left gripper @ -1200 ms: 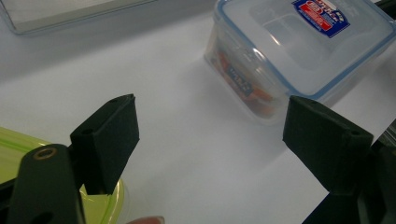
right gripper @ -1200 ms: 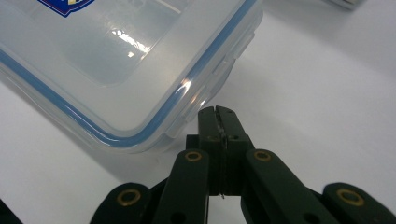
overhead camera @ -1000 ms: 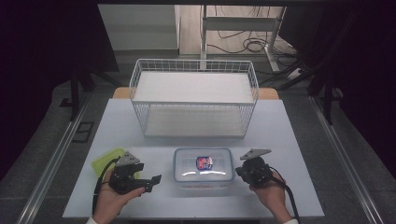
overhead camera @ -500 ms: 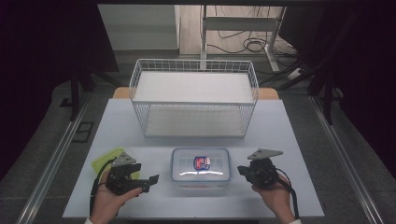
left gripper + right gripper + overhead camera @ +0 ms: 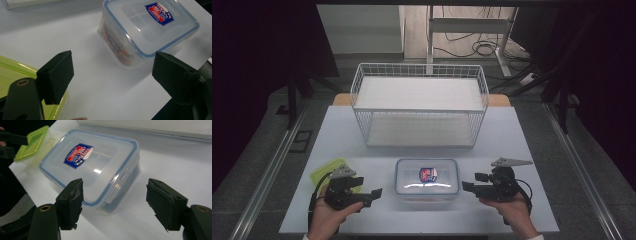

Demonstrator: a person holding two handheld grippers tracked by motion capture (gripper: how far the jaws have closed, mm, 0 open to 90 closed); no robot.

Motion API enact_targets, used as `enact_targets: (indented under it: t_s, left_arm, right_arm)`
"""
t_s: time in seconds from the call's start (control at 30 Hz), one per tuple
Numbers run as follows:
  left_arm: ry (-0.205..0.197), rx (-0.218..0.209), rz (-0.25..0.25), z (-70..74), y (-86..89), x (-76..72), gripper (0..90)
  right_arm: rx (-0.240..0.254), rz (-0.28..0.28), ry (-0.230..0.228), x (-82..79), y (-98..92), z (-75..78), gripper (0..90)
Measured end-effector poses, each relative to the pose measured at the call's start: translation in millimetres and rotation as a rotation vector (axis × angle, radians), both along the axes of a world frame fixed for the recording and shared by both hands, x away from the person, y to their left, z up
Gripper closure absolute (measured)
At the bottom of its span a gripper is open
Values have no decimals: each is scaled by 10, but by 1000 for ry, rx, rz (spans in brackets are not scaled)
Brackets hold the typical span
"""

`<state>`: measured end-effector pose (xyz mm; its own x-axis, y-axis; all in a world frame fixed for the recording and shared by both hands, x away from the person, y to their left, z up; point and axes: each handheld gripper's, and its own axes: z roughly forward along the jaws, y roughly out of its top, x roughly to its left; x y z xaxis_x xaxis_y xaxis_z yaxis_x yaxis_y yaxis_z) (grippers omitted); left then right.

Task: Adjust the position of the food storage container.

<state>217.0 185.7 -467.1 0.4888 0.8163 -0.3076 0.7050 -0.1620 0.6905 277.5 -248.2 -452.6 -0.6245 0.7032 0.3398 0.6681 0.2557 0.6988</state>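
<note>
green tub [image 5: 323,170] half hidden behind left gripper [image 5: 371,193]; contents unclear.

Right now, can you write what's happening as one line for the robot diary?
left gripper: open, empty | right gripper: open, empty | clear box: lid on, between them, untouched | green container: by left gripper | wire basket: behind

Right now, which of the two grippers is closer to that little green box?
Left. The left gripper sits right beside the green box, partly covering it. The right gripper is across the clear container, well away.
</note>
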Motion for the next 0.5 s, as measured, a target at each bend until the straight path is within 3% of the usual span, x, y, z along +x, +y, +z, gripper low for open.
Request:
enact_targets:
  t_s: [0.3, 0.5]
  left_arm:
    - [1, -17, 6, 18, 45, 24, 167]
    - [-3, -11, 7, 34, 14, 17, 159]
  right_arm:
    - [-43, -6, 21, -26, -27, -14, 270]
    - [-35, -19, 29, -19, -64, 9, 273]
